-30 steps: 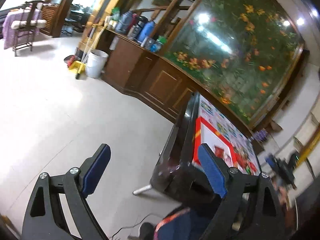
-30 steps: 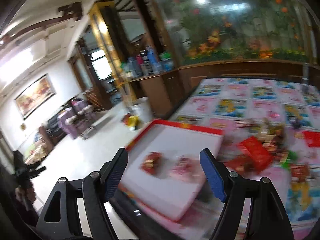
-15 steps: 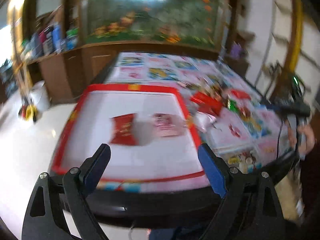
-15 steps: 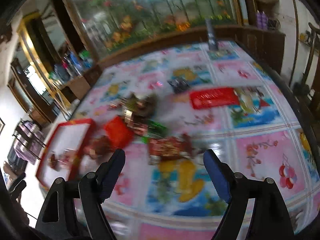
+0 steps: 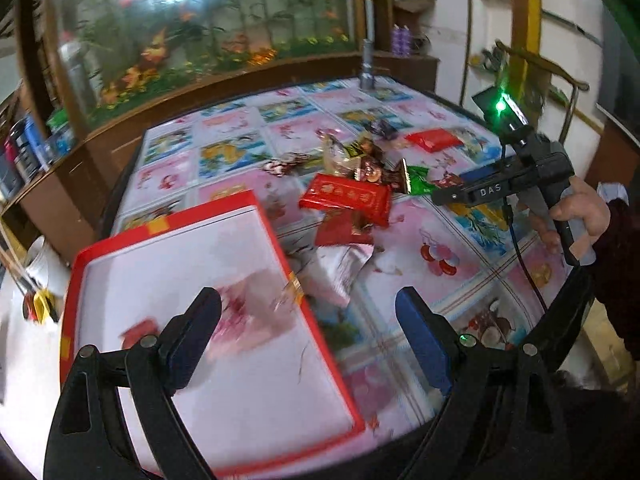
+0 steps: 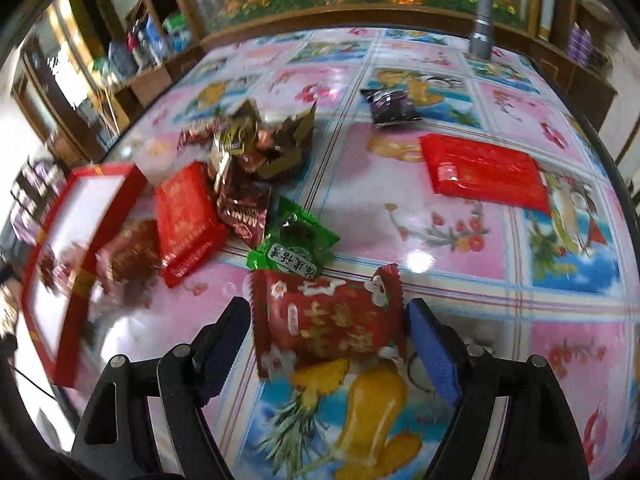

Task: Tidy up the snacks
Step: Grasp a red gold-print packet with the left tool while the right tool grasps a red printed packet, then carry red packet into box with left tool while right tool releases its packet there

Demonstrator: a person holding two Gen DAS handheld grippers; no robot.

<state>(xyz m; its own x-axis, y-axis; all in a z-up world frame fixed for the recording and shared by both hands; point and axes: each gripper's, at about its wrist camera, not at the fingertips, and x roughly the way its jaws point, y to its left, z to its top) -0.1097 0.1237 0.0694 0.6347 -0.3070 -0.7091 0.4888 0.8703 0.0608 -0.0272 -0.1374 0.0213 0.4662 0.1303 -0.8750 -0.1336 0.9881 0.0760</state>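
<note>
now right gripper (image 6: 328,344) wide, red snack packet (image 6: 328,320) between pads, not pressed. left gripper (image 5: 308,340) wide, empty, over right edge of red tray (image 5: 224,320).

Red snack packet (image 6: 328,316), green packet (image 6: 296,240), pink-and-blue patterned tablecloth (image 6: 460,240).

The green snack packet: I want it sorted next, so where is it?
In the right wrist view, the green snack packet lies just beyond the red packet between the right gripper's open fingers, beside the dark brown packet.
</note>
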